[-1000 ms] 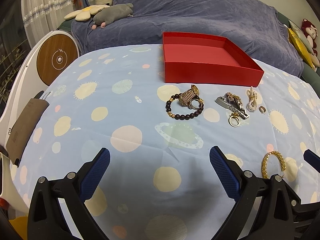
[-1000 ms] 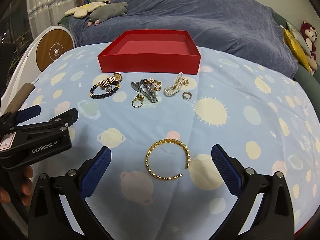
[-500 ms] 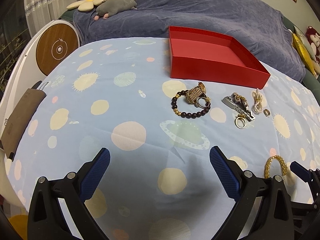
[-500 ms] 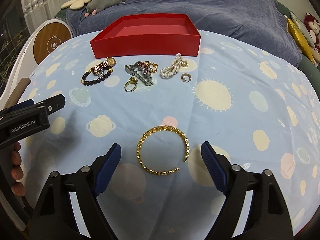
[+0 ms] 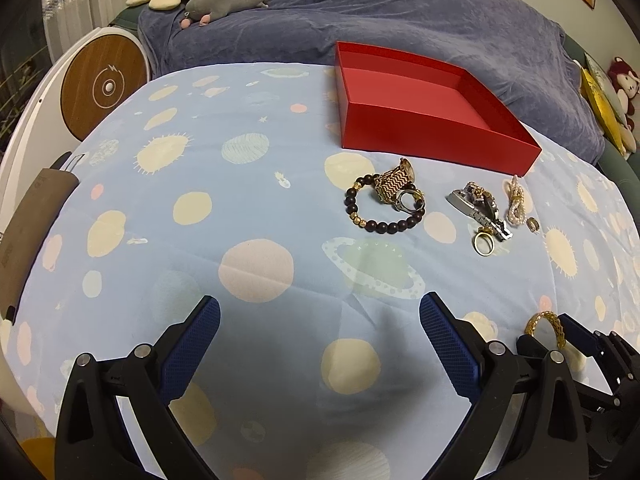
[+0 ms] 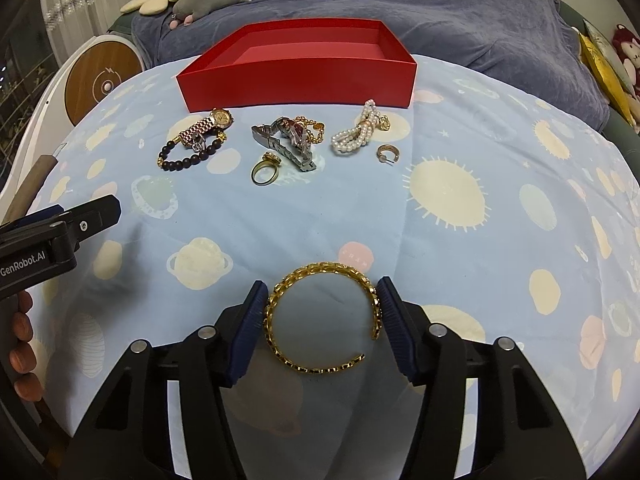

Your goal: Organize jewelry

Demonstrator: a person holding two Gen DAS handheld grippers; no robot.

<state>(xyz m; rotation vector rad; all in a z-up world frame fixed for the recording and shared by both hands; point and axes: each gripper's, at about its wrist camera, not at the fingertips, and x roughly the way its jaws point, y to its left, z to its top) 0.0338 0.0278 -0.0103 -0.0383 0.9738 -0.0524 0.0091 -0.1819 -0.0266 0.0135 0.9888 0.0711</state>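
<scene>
**Right gripper closing around the gold bangle on the planet-print cloth**

At the far left of the right wrist view, the left gripper reached in over the tablecloth, with fingertips of the person's hand showing beneath it. In its own view the left gripper stood wide, nothing between its blue pads, hanging over bare cloth.

Along the near wall of the red box lay a row of jewelry. Leftmost was a dark bead bracelet with a gold watch resting across it. Next came a silver watch tangled with a thin gold chain, and a gold ring just in front of it. Further right sat a bunch of pearls, then a small hoop earring beside them. The box held nothing that could be seen.

Nearest the camera, well apart from that row, the open gold bangle lay flat between the fingers of the right gripper. Its jaws had just been closing, and both pads stood against the bangle's outer sides, left and right; whether they pressed firmly could not be told.
</scene>
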